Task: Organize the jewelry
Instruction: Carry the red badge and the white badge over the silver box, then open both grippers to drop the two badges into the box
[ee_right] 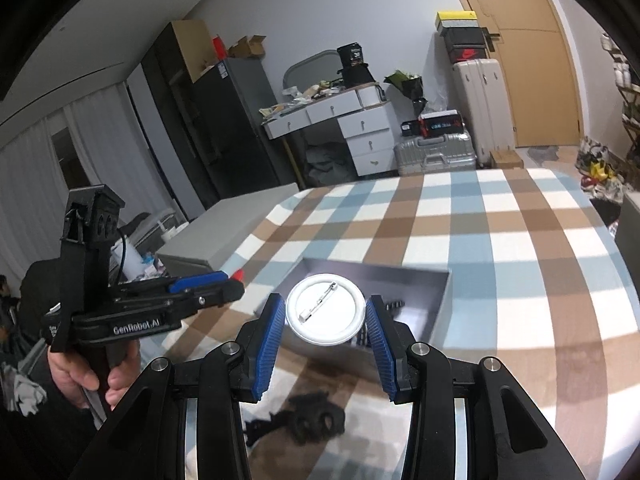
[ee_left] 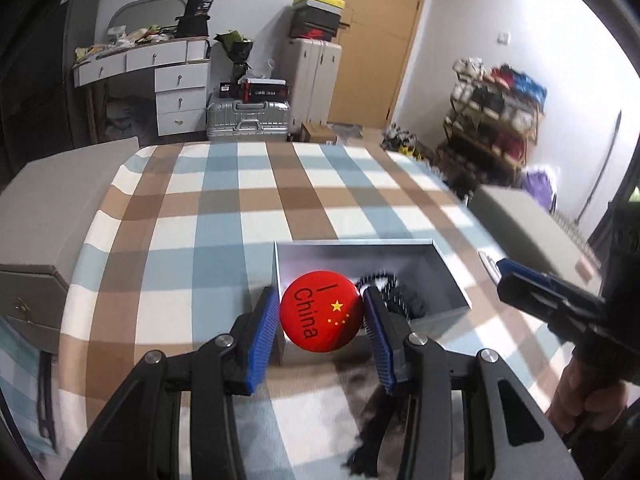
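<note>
My left gripper (ee_left: 322, 314) is shut on a round red badge (ee_left: 322, 312) marked "I China", held just above the near left corner of an open grey box (ee_left: 456, 280) on the checked bedspread. My right gripper (ee_right: 326, 316) is shut on a round white badge (ee_right: 326, 308) with its pin back facing me, held above the same box (ee_right: 436, 300). A black chain-like item (ee_left: 384, 280) lies inside the box. The right gripper also shows at the right of the left wrist view (ee_left: 520, 280). The left gripper shows at the left of the right wrist view (ee_right: 224, 280).
A black fabric item (ee_right: 312, 420) lies on the bedspread near me; it also shows in the left wrist view (ee_left: 368, 460). Grey bedside units (ee_left: 52, 208) stand to either side. Suitcases (ee_left: 248, 120) and a white desk (ee_left: 160, 76) stand beyond the bed.
</note>
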`<move>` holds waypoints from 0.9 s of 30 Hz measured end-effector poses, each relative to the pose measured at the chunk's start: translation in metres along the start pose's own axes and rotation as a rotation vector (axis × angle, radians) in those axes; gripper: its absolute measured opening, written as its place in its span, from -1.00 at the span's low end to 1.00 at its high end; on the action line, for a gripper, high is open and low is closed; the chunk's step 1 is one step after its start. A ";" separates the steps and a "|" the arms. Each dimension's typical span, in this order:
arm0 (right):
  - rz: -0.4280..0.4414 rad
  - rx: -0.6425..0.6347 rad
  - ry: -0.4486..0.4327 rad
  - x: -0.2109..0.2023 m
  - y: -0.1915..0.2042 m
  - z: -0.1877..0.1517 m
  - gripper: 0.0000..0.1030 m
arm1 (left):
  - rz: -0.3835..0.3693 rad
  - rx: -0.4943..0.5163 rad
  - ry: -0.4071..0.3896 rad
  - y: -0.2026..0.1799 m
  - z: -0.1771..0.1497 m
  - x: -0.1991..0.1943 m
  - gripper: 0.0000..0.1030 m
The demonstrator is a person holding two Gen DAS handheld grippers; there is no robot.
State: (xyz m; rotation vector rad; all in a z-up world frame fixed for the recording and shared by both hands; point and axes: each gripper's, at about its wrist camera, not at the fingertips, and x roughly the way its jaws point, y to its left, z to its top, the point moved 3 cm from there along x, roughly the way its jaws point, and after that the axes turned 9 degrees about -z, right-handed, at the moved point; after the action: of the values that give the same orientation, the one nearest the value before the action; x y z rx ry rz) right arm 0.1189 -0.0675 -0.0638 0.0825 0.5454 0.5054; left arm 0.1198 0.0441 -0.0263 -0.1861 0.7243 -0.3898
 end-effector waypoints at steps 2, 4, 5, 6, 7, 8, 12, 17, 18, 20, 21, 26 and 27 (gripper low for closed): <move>-0.001 -0.009 -0.008 0.004 0.000 0.007 -0.20 | -0.006 0.002 -0.010 0.000 0.005 0.004 -0.27; 0.006 -0.003 -0.008 0.012 -0.002 0.014 -0.20 | -0.027 -0.003 -0.007 0.000 0.008 0.012 -0.27; 0.006 0.000 -0.005 0.015 -0.002 0.015 -0.20 | -0.039 -0.004 -0.002 0.000 0.009 0.014 -0.27; 0.005 0.004 0.001 0.019 -0.003 0.017 -0.20 | -0.054 -0.006 0.006 -0.001 0.010 0.018 -0.27; 0.007 0.009 0.009 0.025 -0.005 0.018 -0.20 | -0.064 -0.010 0.010 -0.001 0.011 0.023 -0.27; 0.010 0.016 0.020 0.032 -0.006 0.020 -0.20 | -0.069 -0.008 0.014 -0.002 0.012 0.026 -0.27; 0.009 0.029 0.070 0.055 -0.011 0.019 -0.20 | -0.096 -0.006 0.041 -0.002 0.010 0.042 -0.27; 0.011 0.051 0.127 0.077 -0.022 0.014 -0.21 | -0.103 0.005 0.078 -0.002 0.006 0.055 -0.27; 0.011 0.056 0.133 0.080 -0.023 0.013 -0.20 | -0.108 -0.001 0.081 -0.001 0.005 0.057 -0.27; 0.012 0.062 0.145 0.084 -0.026 0.010 -0.20 | -0.117 -0.015 0.089 0.002 0.005 0.061 -0.27; 0.013 0.062 0.151 0.085 -0.026 0.009 -0.20 | -0.117 -0.019 0.091 0.002 0.004 0.062 -0.27; 0.023 0.026 0.173 0.090 -0.019 0.005 -0.20 | -0.131 -0.013 0.099 0.000 0.003 0.065 -0.27; 0.019 0.022 0.178 0.091 -0.018 0.005 -0.20 | -0.134 -0.013 0.101 -0.001 0.002 0.065 -0.27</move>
State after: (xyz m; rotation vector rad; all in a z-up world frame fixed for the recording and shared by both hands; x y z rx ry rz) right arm 0.1964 -0.0395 -0.1067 0.0637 0.7246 0.5284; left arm 0.1653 0.0171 -0.0637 -0.2293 0.8163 -0.5247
